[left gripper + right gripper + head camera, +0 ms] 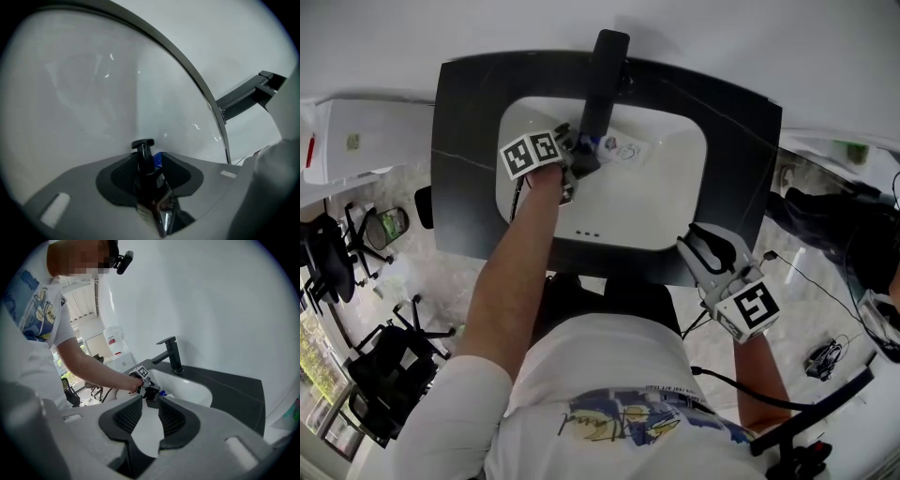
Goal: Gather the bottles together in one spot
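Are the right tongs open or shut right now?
Open. The right tongs show a clear gap between their pads, with nothing held between them.

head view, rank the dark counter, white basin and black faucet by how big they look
1. dark counter
2. white basin
3. black faucet

The faucet rises toward the camera, so it may look bigger than it really is.

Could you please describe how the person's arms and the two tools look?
The left tool and the right tool are light grey plastic bodies with black ribbed pads. Each carries a white cube with black square markers. The person wears a white short-sleeved T-shirt with a blue print; the forearms are bare.
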Motion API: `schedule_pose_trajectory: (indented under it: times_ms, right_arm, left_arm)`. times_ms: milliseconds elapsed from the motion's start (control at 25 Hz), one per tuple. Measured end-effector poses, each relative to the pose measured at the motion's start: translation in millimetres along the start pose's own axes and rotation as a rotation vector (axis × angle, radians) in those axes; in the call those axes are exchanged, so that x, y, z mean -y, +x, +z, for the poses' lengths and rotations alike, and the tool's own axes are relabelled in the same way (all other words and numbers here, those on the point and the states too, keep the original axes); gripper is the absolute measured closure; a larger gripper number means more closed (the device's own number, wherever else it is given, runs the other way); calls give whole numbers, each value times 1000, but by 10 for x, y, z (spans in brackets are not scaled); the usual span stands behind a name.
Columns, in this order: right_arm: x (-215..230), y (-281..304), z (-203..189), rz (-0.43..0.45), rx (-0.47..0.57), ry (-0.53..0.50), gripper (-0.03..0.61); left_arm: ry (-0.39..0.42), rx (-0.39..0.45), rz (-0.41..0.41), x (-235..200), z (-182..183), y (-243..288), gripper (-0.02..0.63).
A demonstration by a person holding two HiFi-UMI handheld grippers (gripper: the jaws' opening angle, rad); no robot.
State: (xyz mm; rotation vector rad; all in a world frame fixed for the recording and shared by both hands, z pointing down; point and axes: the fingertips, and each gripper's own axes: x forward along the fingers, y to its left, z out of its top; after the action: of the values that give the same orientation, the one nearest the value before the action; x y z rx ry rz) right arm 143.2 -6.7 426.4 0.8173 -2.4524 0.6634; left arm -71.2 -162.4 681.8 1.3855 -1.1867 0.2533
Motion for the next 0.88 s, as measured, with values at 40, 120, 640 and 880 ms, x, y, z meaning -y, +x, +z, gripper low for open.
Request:
schedule_pose_trajectory:
  times_ms: [40, 120, 640, 880]
  right_arm:
    - [8, 7, -4, -2, 0, 1, 469]
    - [21, 17, -7, -5, -1, 5, 469]
    - [25, 52, 2, -6, -10, 16, 471]
    - [47, 83, -8, -6, -14, 23, 470]
  left_arm:
    - [1, -5, -12, 7, -2, 9, 451]
    - [1, -13, -34, 19, -3, 10, 454]
    - [-26, -51, -36, -58, 47, 70, 396]
    - [-51, -70, -32, -124, 60, 97, 441]
